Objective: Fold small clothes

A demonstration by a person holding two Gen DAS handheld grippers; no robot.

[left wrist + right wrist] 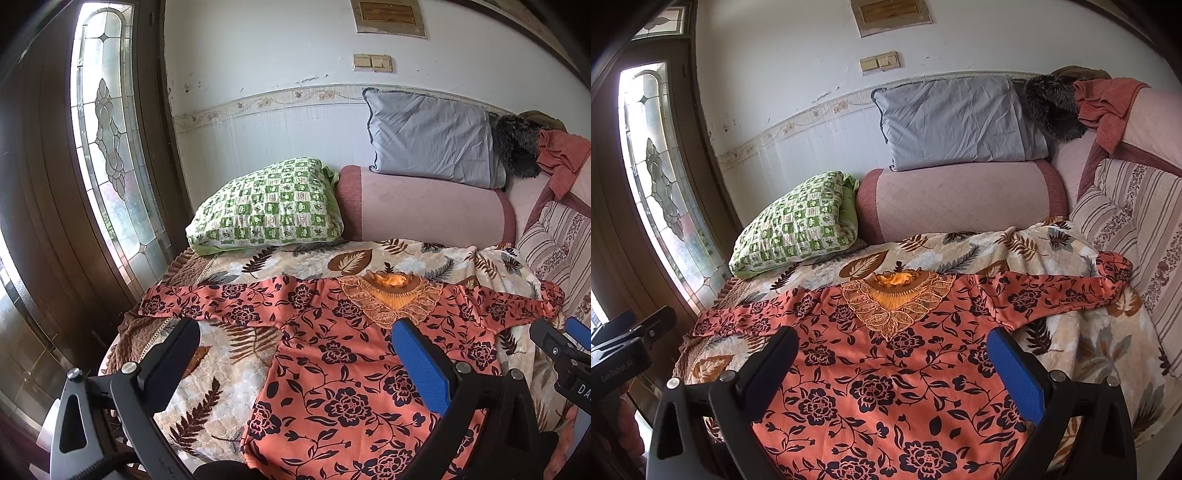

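Fingers on both grippers are spread wide with nothing between them. Left gripper [295,354] hangs over the near left part of the orange floral top [343,387], its left finger above the leaf-print blanket [229,384] and its blue-padded right finger above the fabric. Right gripper [892,358] hovers over the middle of the top [886,387], both fingers over the cloth; can't tell if either one touches it.

Top lies flat on the blanket, sleeves out to both sides, lace collar [895,306] pointing away from the grippers. Behind it sit a green checked pillow [269,206], a pink sofa arm [424,206] and a grey pillow [432,144] against the wall.

Left view catches the other gripper at its right edge plus more of the glass door [107,136]; right view shows the whole right sleeve [1071,291] and a striped cushion [1137,229].
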